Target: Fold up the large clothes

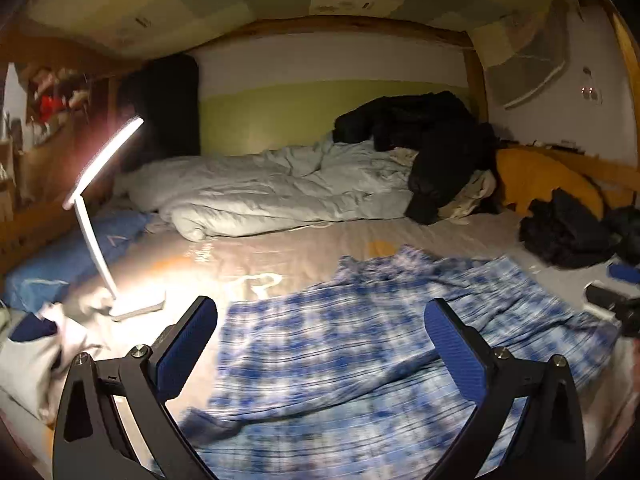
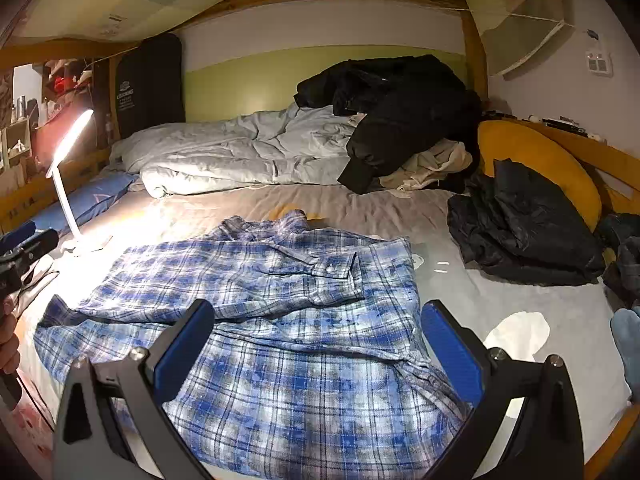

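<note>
Both claws gape wide, gripping nothing: left gripper (image 1: 320, 320) and right gripper (image 2: 318, 322) hover over the plaid shirt (image 2: 256, 320), spread flat on the bed (image 2: 520, 304). Lamp (image 2: 68, 184) glows at ten o'clock; duvet (image 2: 240, 152) lies at twelve.

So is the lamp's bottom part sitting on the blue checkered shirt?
Apart. In the right wrist view, a strip of bare lit sheet shows between the lamp's base and the shirt.
</note>
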